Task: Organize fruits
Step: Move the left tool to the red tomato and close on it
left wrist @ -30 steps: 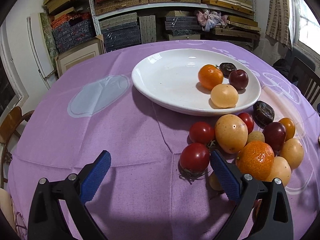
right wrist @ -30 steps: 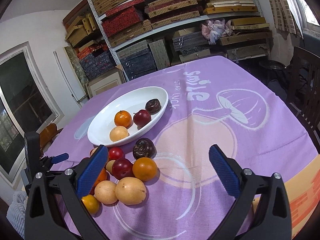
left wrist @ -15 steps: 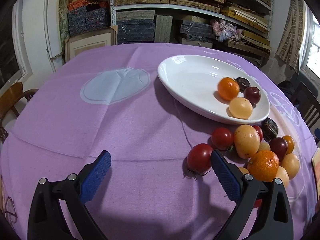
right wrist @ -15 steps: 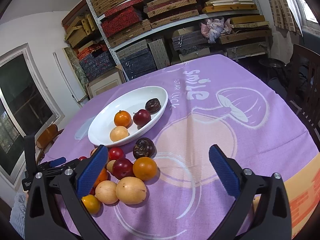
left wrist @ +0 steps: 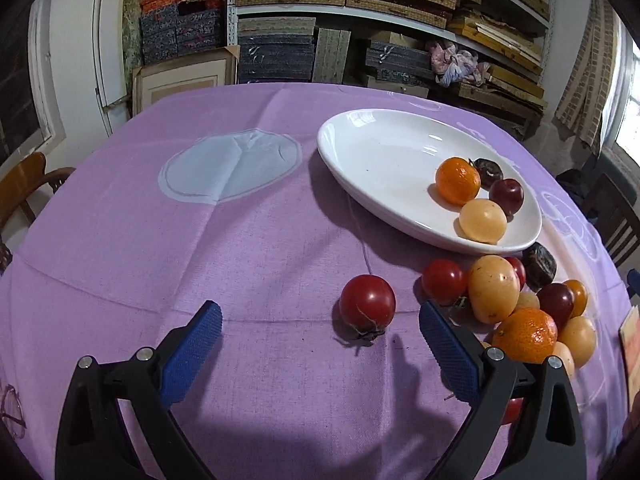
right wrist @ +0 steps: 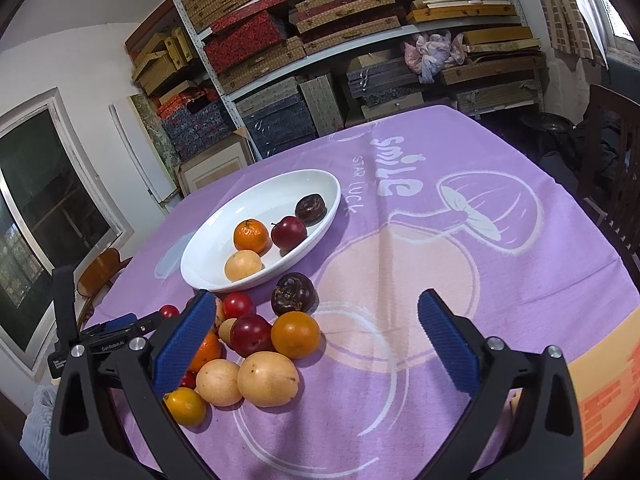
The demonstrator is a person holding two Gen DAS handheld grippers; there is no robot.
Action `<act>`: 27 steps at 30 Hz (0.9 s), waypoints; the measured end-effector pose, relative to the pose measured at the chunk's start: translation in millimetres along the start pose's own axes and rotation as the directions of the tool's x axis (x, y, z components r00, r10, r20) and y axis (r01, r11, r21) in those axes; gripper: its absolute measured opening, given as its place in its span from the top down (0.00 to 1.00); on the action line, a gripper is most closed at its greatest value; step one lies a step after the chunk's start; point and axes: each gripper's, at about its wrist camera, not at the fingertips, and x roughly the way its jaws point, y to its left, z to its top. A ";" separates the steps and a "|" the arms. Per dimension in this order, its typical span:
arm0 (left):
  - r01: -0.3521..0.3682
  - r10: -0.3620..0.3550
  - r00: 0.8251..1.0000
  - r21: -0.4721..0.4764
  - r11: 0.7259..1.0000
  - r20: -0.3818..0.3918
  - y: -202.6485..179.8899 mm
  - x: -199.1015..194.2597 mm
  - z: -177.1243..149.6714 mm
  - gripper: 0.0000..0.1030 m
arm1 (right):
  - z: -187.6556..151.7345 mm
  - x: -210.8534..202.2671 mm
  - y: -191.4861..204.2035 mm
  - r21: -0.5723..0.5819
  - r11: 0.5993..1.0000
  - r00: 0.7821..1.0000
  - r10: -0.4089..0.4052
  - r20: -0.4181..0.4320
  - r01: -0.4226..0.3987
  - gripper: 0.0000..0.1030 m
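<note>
While fruit pile [left wrist: 516, 304] crowds right, tomato [left wrist: 367, 305] sits apart.

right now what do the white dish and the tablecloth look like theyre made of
The white dish looks like glazed ceramic or porcelain: smooth, glossy, with bright window reflections, though it could be melamine. The purple tablecloth looks like woven fabric, matte, with visible weave texture and fold creases.

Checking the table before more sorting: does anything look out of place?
One red tomato sits alone on the purple cloth, apart from the fruit pile beside the white dish. Nothing looks spilled or damaged.
</note>
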 end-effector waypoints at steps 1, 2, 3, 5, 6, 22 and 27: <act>0.002 -0.002 1.000 0.016 1.000 -0.003 -3.8 1.4 0.7 0.03 | -0.2 0.0 0.4 -0.001 1.000 1.000 0.000 0.001 0.000 0.04; 0.010 -0.010 1.000 0.030 0.999 0.000 -7.4 1.8 1.4 0.03 | -0.2 0.2 0.4 -0.001 1.000 1.000 0.000 0.000 0.000 0.04; 0.011 -0.011 1.000 0.042 0.999 0.003 -10.1 2.2 2.1 0.03 | -0.4 0.6 0.3 -0.002 1.000 1.000 -0.001 -0.002 0.001 0.04; 0.003 -0.003 1.000 0.055 0.998 0.007 -14.3 3.8 3.9 0.03 | -0.4 0.7 0.4 -0.002 1.000 1.000 -0.003 -0.002 0.003 0.04; 0.001 -0.001 1.000 0.057 0.998 0.007 -15.7 5.1 5.3 0.03 | -0.4 0.7 0.3 -0.001 1.000 1.000 -0.002 -0.002 0.002 0.04; -0.022 0.025 0.996 0.042 0.999 -0.087 -7.1 29.1 10.6 0.39 | -2.0 1.6 -1.4 -0.003 1.000 1.000 -0.010 -0.004 0.010 0.04; 0.014 -0.011 0.997 0.033 0.999 -0.074 -5.6 28.0 11.2 0.54 | -2.0 1.7 -1.1 -0.004 1.000 1.000 -0.009 -0.005 0.009 0.04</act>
